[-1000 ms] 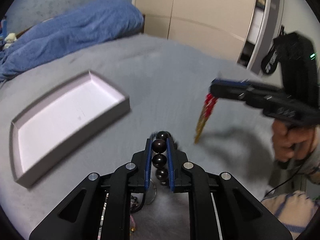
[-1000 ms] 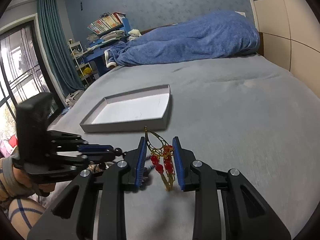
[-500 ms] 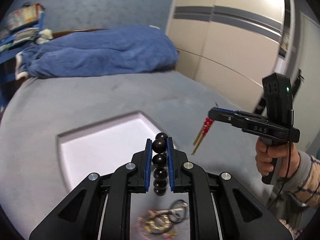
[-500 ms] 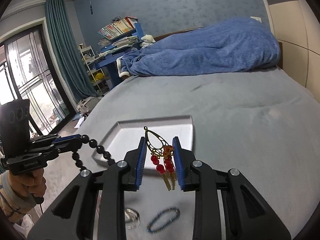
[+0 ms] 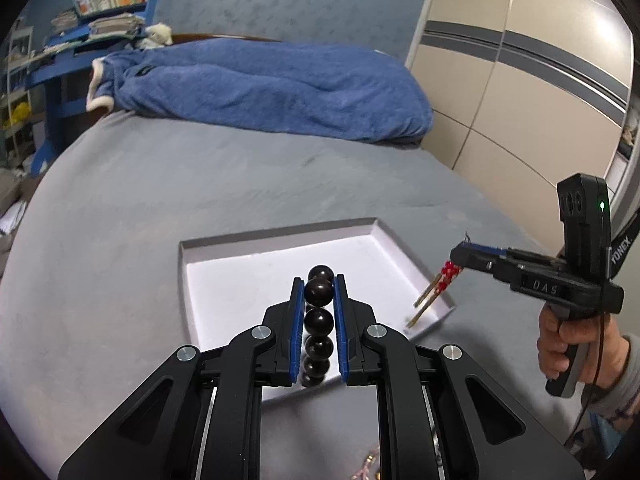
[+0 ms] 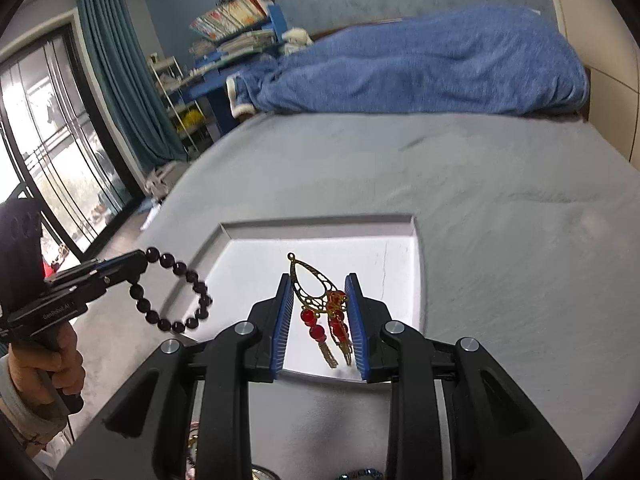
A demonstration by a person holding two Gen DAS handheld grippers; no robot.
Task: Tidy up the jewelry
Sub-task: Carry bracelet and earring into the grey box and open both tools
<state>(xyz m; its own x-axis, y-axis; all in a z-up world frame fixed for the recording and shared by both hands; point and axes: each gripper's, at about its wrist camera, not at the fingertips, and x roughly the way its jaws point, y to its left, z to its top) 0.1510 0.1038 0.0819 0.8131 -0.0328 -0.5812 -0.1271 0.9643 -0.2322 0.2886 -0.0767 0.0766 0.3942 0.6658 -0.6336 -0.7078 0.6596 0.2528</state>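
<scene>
My left gripper [image 5: 318,292] is shut on a black bead bracelet [image 5: 319,322] and holds it above the near part of a shallow white tray [image 5: 224,280] on the grey bed. The bracelet hangs as a loop in the right wrist view [image 6: 176,292]. My right gripper [image 6: 320,300] is shut on a gold earring with red beads [image 6: 320,304], held above the tray's [image 6: 320,224] near right corner. The earring also shows in the left wrist view [image 5: 434,292], dangling over the tray's right rim.
A blue blanket [image 5: 260,84] lies at the head of the bed. More loose jewelry [image 6: 360,474] lies on the grey cover near my grippers' bases. A wardrobe [image 5: 520,92] stands to the right, shelves and a window [image 6: 48,140] to the left.
Both grippers have lifted and moved forward over the tray with their jewelry still held. The tray now sits right under them instead of off to the left.
</scene>
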